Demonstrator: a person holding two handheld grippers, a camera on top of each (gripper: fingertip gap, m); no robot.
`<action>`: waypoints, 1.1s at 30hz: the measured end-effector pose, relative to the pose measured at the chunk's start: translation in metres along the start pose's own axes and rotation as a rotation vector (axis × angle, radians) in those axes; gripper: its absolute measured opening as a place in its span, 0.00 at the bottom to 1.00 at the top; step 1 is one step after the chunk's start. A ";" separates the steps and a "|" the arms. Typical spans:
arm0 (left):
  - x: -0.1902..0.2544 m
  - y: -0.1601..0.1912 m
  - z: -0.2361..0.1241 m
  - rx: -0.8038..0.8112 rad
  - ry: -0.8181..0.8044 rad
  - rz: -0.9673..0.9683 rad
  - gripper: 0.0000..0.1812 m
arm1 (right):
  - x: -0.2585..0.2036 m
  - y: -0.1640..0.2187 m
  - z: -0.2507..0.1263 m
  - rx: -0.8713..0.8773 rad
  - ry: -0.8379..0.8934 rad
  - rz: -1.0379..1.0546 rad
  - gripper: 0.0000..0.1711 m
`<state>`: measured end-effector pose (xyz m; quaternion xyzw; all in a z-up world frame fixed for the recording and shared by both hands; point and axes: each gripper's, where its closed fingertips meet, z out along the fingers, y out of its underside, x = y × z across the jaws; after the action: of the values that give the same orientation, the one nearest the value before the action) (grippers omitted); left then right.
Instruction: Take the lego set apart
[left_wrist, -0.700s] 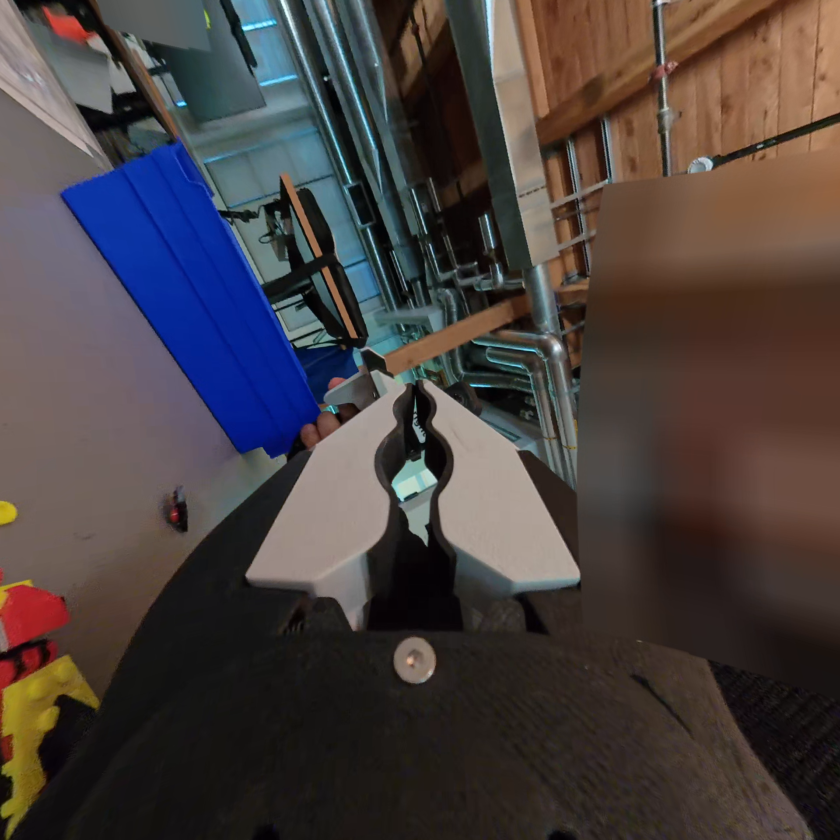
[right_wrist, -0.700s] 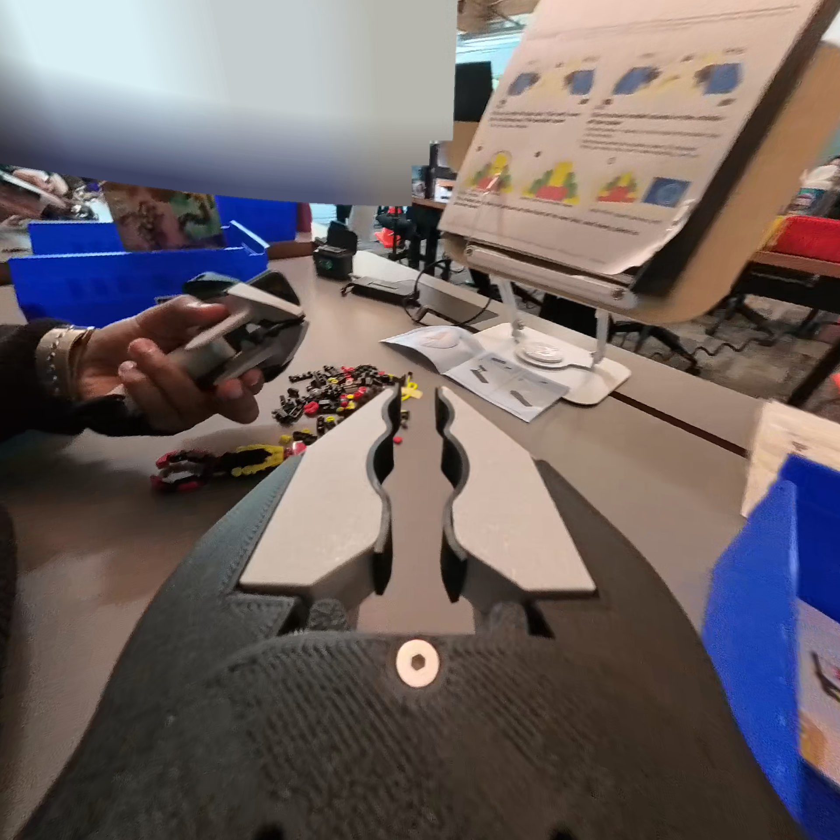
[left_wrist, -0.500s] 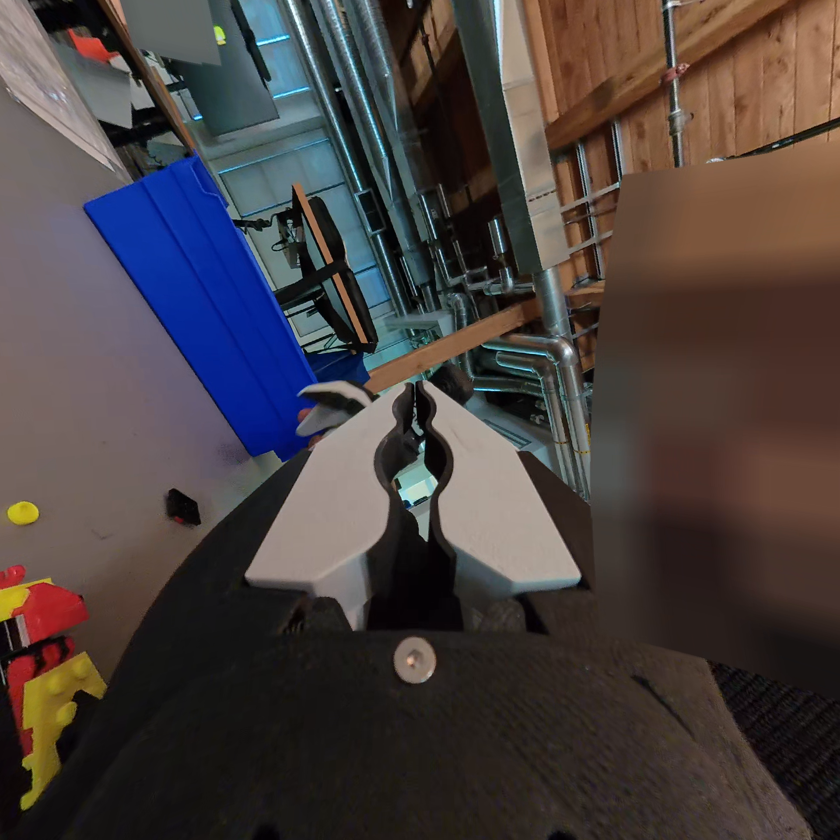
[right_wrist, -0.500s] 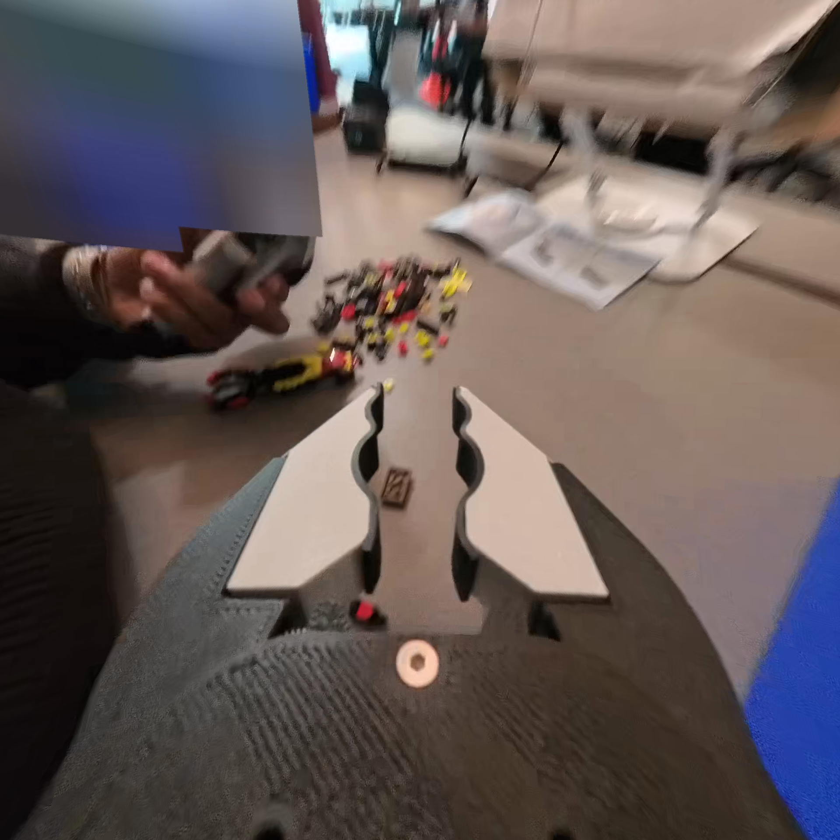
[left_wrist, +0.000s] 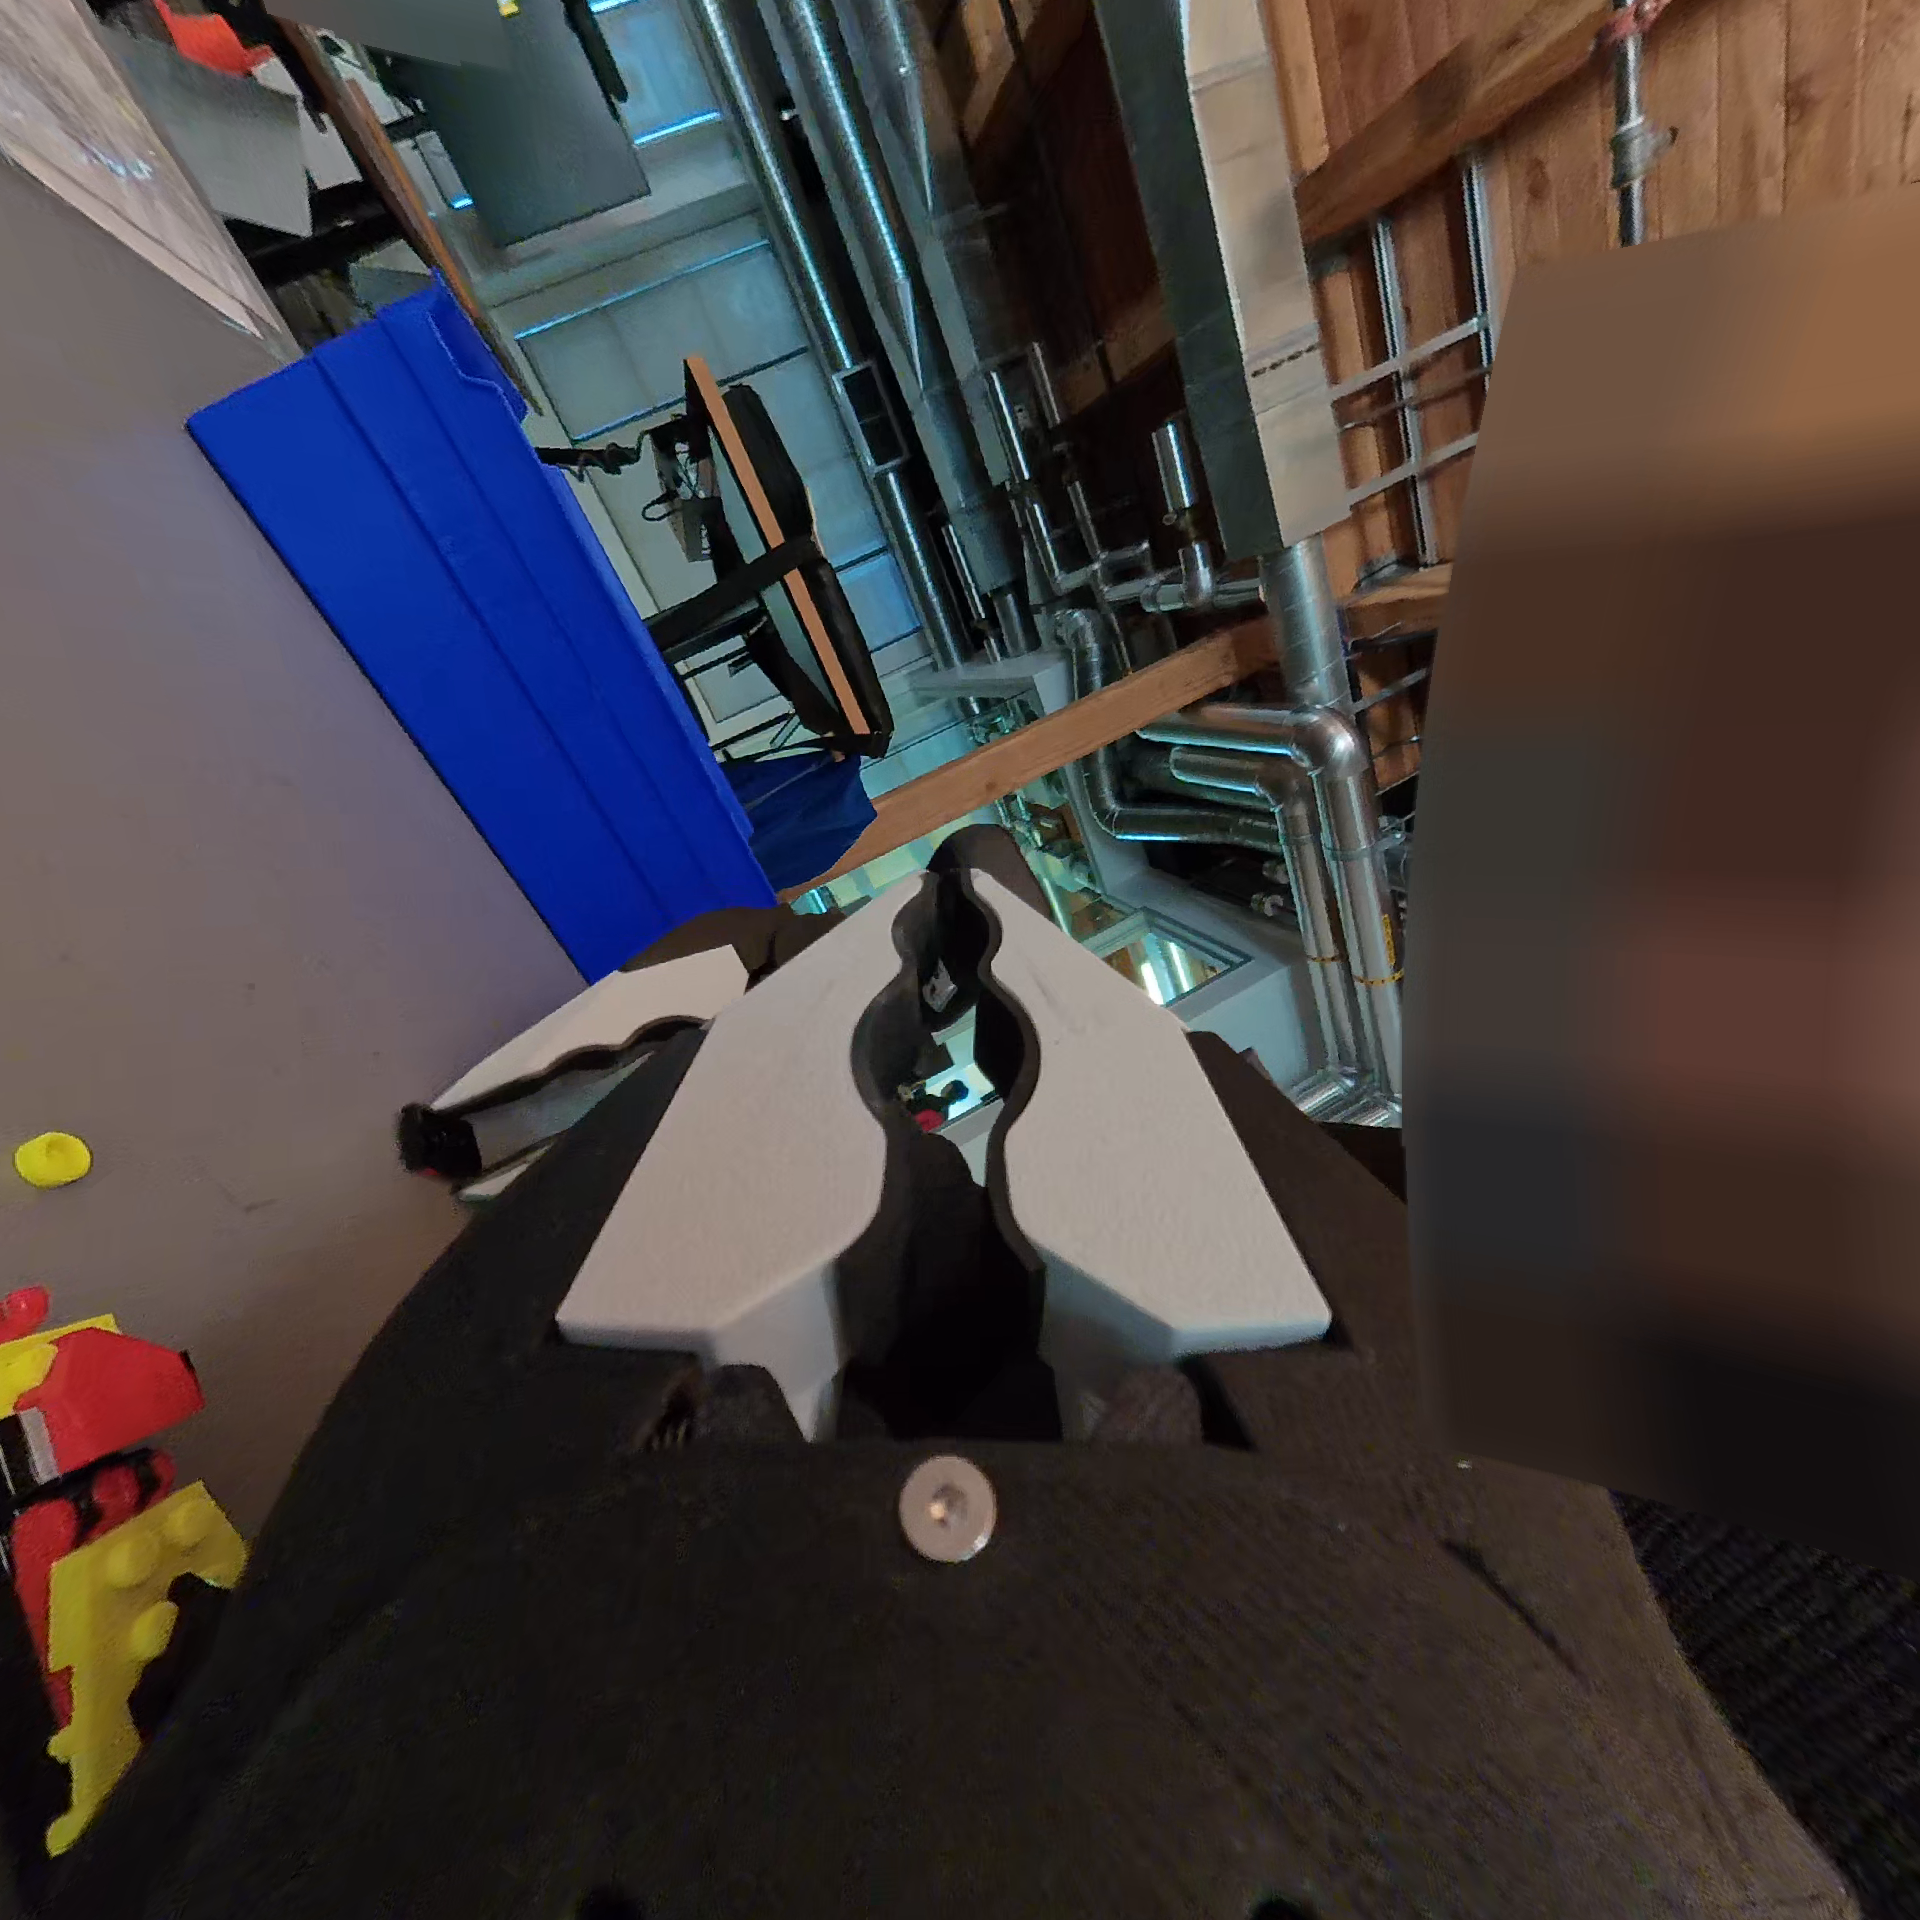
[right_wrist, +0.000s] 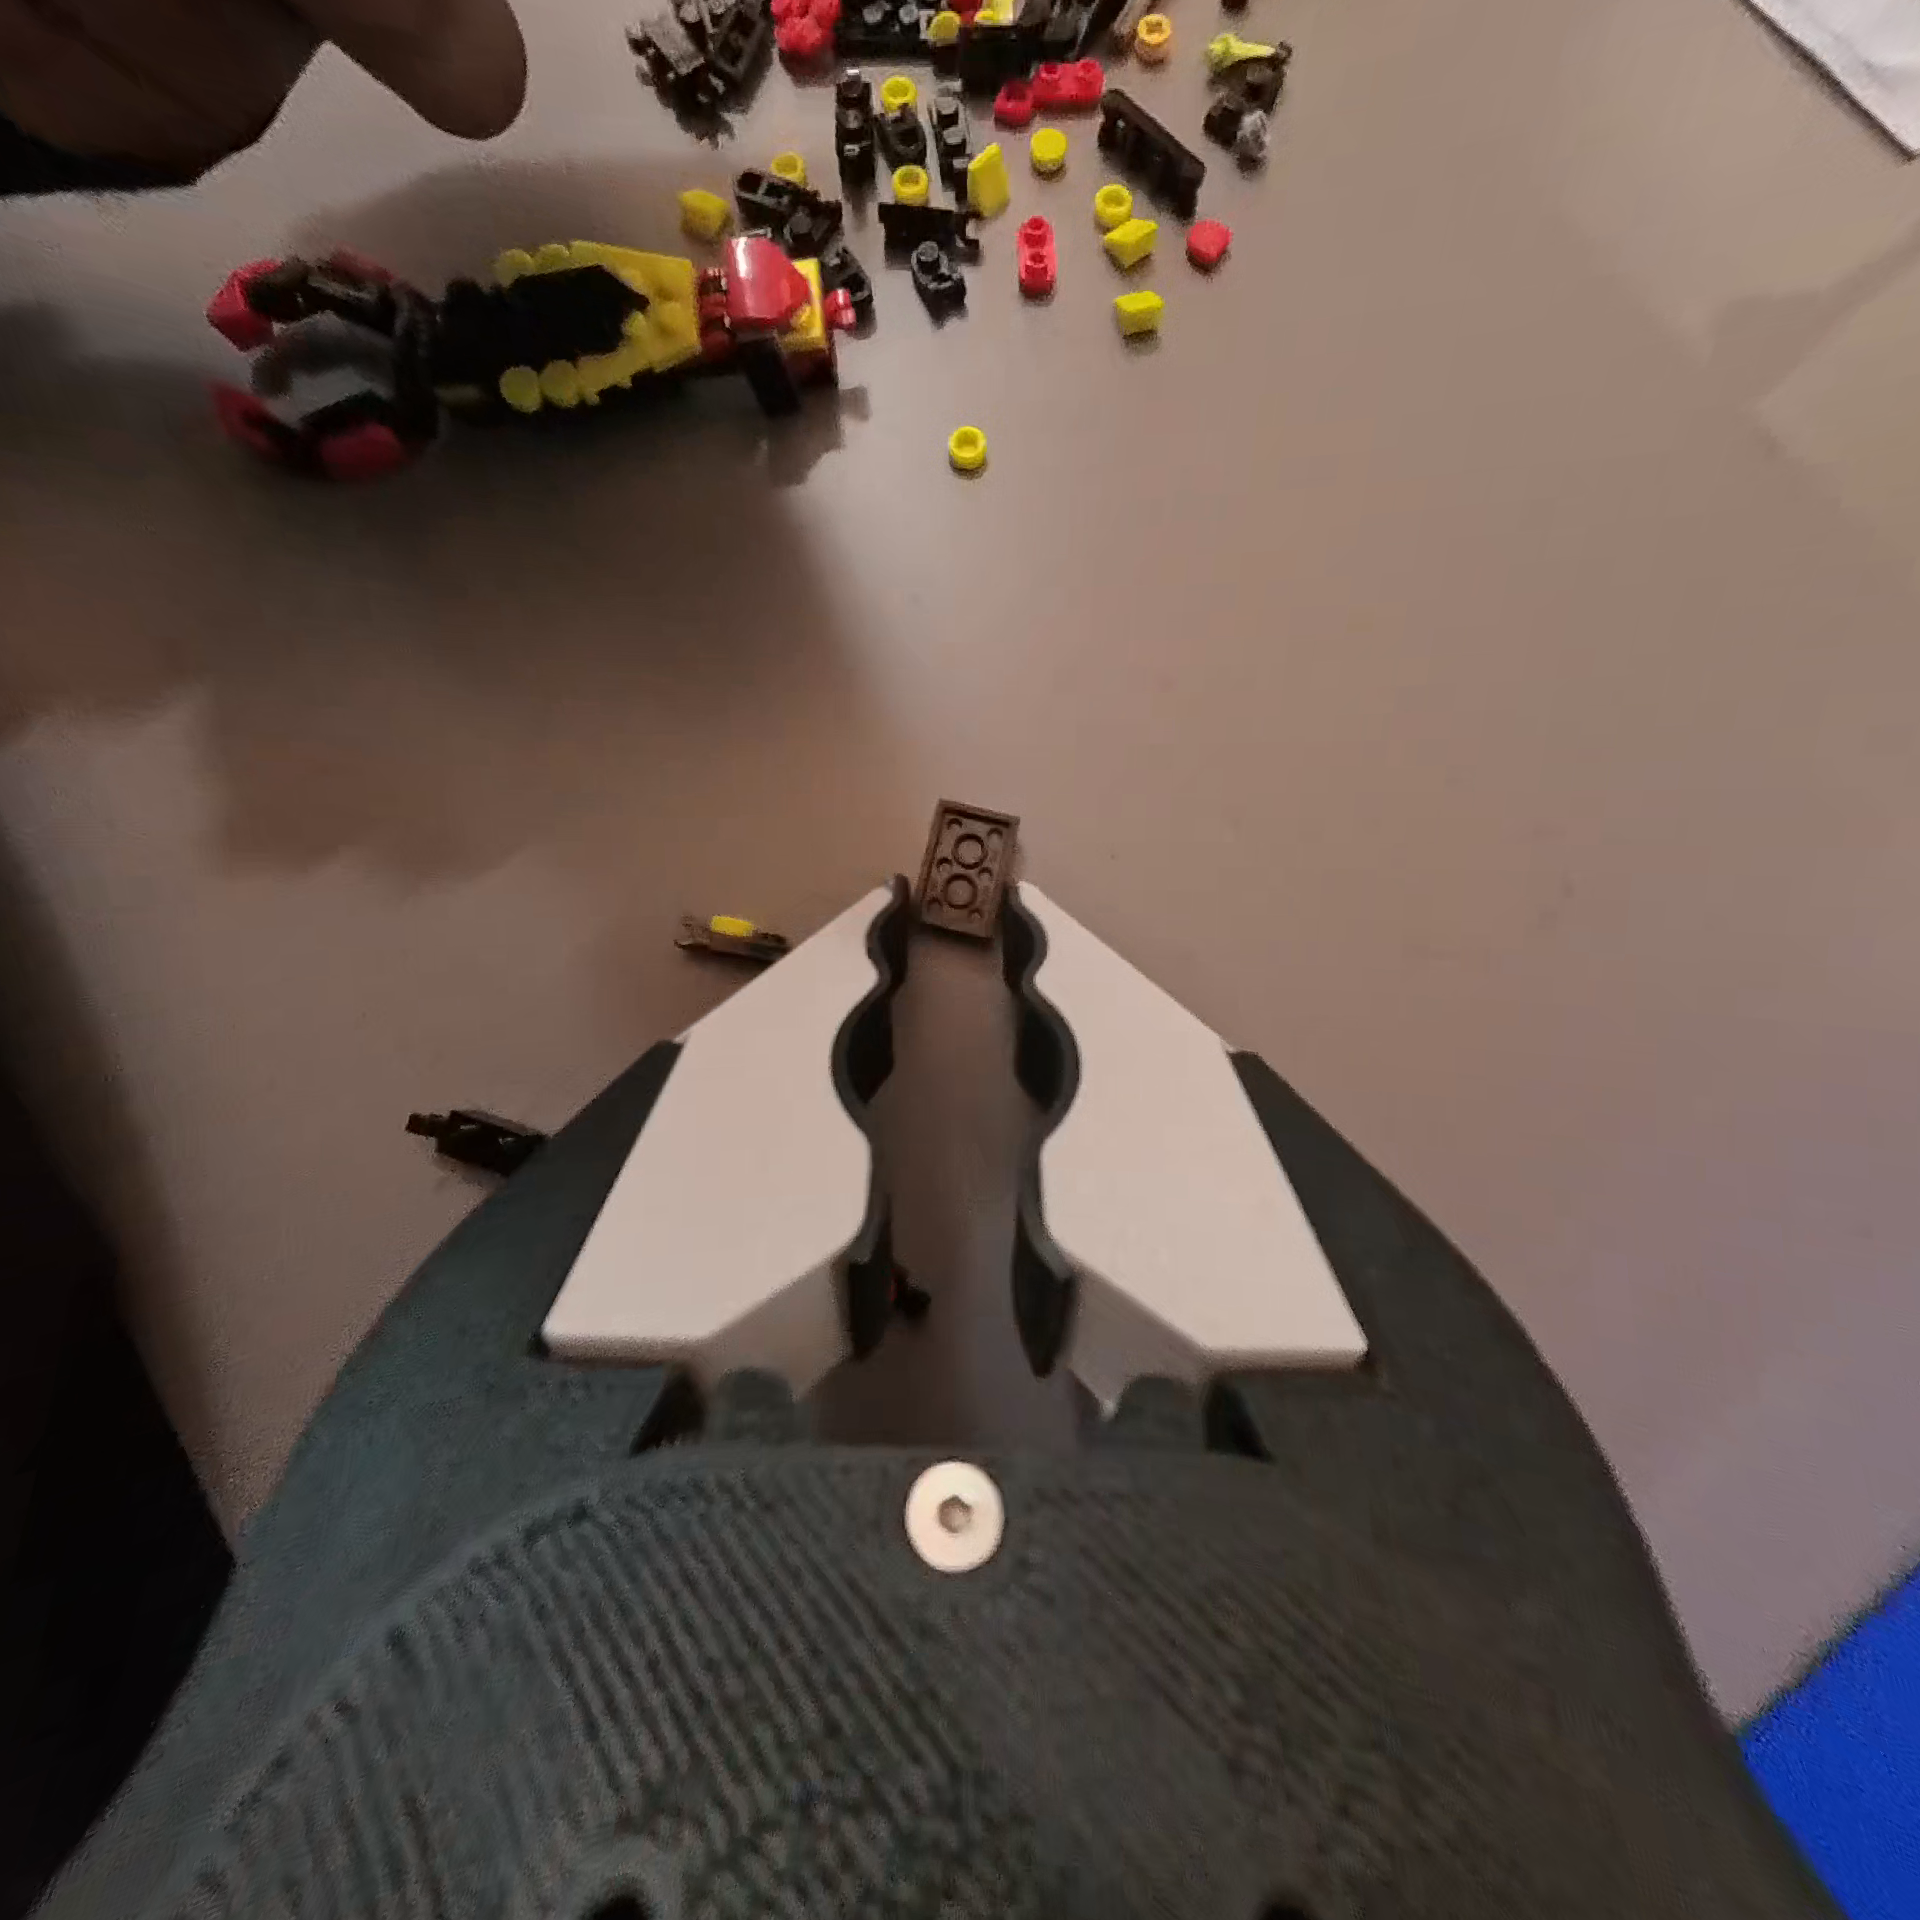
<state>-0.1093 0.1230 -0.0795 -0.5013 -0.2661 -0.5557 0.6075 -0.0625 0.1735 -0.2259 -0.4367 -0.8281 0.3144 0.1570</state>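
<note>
Left view, left gripper (left_wrist: 951, 894): fingers pressed together at the tips, pinching a small dark piece (left_wrist: 940, 971) whose kind I cannot tell; it is raised and points away from the table (left_wrist: 208, 852).
Left view, model (left_wrist: 94, 1496): the red-and-yellow build lies at the lower left edge, with a yellow stud (left_wrist: 52, 1156) above it.
Left view, right gripper (left_wrist: 582, 1049): low over the table beside the left one, a blue bin (left_wrist: 468, 665) behind it.
Right view, right gripper (right_wrist: 951, 894): fingers spread, tips just astride the near end of a brown plate (right_wrist: 966, 871) lying flat, underside up.
Right view, model (right_wrist: 520, 332): well beyond the plate, up and left; the loose pile (right_wrist: 966, 135) lies to its right.
Step in hand (my reading): picking up the plate.
Doing it well: centre the tips on its long sides, go right down to the table, close gently (a thin plate skids off easily).
</note>
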 end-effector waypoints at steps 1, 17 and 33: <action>0.000 0.001 0.000 -0.006 -0.008 0.015 0.00 | -0.002 0.000 0.000 -0.008 -0.004 -0.013 0.10; -0.034 0.104 -0.010 -0.727 -0.248 0.967 0.21 | -0.080 -0.043 -0.070 0.267 -0.912 0.406 0.09; -0.041 0.125 -0.011 -0.829 -0.221 0.910 0.01 | -0.080 -0.044 -0.067 0.196 -1.135 0.771 0.09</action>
<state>-0.0042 0.1146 -0.1584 -0.8128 0.1505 -0.2433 0.5075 -0.0086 0.1149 -0.1449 -0.4518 -0.5355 0.6008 -0.3848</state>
